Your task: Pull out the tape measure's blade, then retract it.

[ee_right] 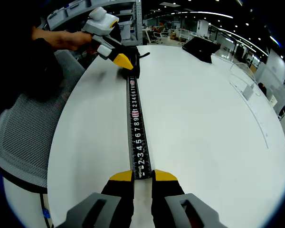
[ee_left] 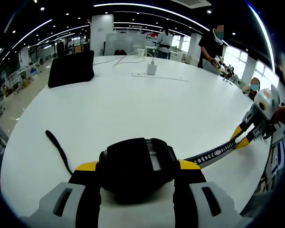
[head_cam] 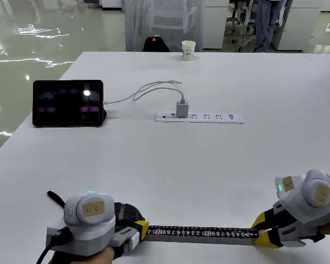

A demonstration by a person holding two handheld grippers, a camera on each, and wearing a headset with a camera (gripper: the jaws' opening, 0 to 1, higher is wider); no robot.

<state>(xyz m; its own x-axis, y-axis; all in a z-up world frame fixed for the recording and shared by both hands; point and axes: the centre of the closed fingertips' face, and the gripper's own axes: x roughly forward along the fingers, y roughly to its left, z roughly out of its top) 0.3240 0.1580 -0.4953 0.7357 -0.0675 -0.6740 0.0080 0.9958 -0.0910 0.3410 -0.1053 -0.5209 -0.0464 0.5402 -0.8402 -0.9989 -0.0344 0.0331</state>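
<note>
Head view: the left claw (head_cam: 136, 230) pinches the black tape measure (head_cam: 127, 213) at the counter's (head_cam: 209, 165) near edge, its jaws closed against the case's sides. The blade (head_cam: 203, 232) lies pulled out flat along the counter to the right claw (head_cam: 263, 231), whose yellow tips are nipped together on the blade's end, well apart from the case.

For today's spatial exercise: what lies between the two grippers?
The tape measure's blade, stretched from left gripper to right gripper; head view shows it.
</note>
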